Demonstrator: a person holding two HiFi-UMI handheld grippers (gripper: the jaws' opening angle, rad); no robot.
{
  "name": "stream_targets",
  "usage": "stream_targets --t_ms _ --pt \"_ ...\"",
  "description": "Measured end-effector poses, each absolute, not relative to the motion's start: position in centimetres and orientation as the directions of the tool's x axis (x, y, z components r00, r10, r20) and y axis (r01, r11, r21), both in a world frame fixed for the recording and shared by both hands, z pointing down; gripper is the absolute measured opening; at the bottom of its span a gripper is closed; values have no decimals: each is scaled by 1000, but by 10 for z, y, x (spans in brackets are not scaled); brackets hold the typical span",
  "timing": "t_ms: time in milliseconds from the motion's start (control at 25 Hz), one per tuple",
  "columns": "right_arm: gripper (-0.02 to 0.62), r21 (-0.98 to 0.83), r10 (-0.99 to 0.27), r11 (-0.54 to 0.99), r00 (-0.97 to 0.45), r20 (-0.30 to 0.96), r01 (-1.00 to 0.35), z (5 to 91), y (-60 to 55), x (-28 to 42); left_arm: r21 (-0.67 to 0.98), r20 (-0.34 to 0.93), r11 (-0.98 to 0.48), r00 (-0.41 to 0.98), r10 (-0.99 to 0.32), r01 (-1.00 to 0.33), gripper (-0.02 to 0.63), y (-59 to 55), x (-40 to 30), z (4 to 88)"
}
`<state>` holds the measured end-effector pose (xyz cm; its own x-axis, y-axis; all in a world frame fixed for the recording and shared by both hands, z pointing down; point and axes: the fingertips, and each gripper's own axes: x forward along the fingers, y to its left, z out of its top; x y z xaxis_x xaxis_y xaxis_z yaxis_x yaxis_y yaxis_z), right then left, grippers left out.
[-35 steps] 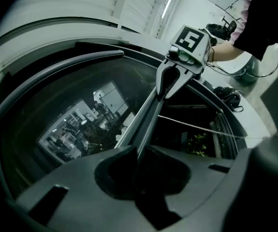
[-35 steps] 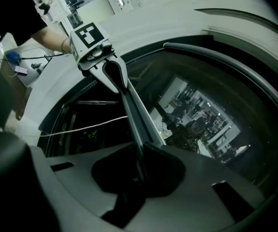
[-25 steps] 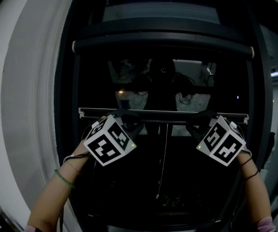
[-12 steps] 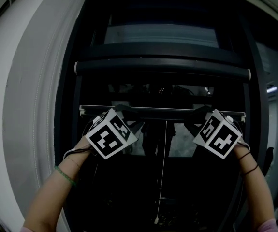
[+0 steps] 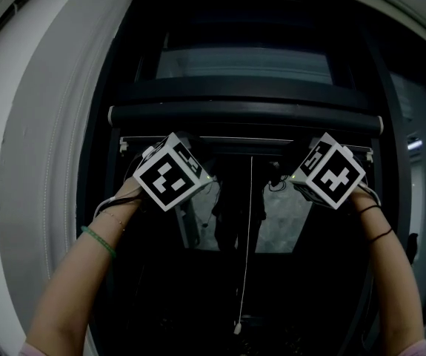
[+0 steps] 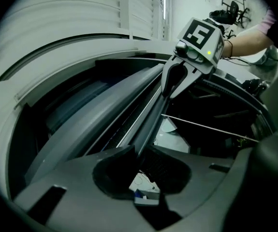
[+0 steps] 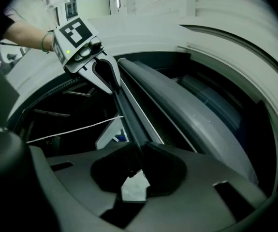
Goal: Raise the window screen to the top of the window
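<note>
The window screen's bottom bar (image 5: 235, 139) lies level just under the dark roller housing (image 5: 246, 113) at the window's top. My left gripper (image 5: 187, 143) is shut on the bar's left part and my right gripper (image 5: 310, 145) on its right part. In the left gripper view the bar (image 6: 151, 115) runs away from my left gripper (image 6: 141, 151) to the right gripper (image 6: 177, 81). The right gripper view mirrors this: the bar (image 7: 131, 112) leads from my right gripper (image 7: 138, 161) to the left gripper (image 7: 107, 79). A thin white pull cord (image 5: 246, 236) hangs from the bar's middle.
The white curved window surround (image 5: 42, 162) borders the opening on the left and top. Dark glass (image 5: 279, 221) with dim reflections fills the opening below the bar. The person's forearms (image 5: 72, 288) reach up from below. White slatted blinds (image 6: 139, 8) show beyond the frame.
Both grippers have gone up together with the bar held between them. The bar has risen from mid-window to just beneath the roller housing, and the cord has lifted with it.
</note>
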<state>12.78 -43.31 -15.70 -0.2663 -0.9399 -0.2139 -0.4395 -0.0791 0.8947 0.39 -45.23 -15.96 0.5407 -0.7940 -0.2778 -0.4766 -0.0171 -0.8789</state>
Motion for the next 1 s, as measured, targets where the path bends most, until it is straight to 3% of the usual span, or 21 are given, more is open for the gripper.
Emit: stream_targets --t_ms 400,680,1000 --pt "67 864 -928 -118 -255 -271 -489 -196 -432 127 -833 -354 11 518 -779 -552 66 -451 2 -199" --pt "67 781 -867 -127 -314 -387 -612 -196 -419 132 -789 -439 31 528 -727 -614 75 -442 -1 -199" --pt "67 735 -853 -19 -373 -365 -677 -143 -407 135 -732 -388 -142 579 -717 -666 75 -432 -14 -142"
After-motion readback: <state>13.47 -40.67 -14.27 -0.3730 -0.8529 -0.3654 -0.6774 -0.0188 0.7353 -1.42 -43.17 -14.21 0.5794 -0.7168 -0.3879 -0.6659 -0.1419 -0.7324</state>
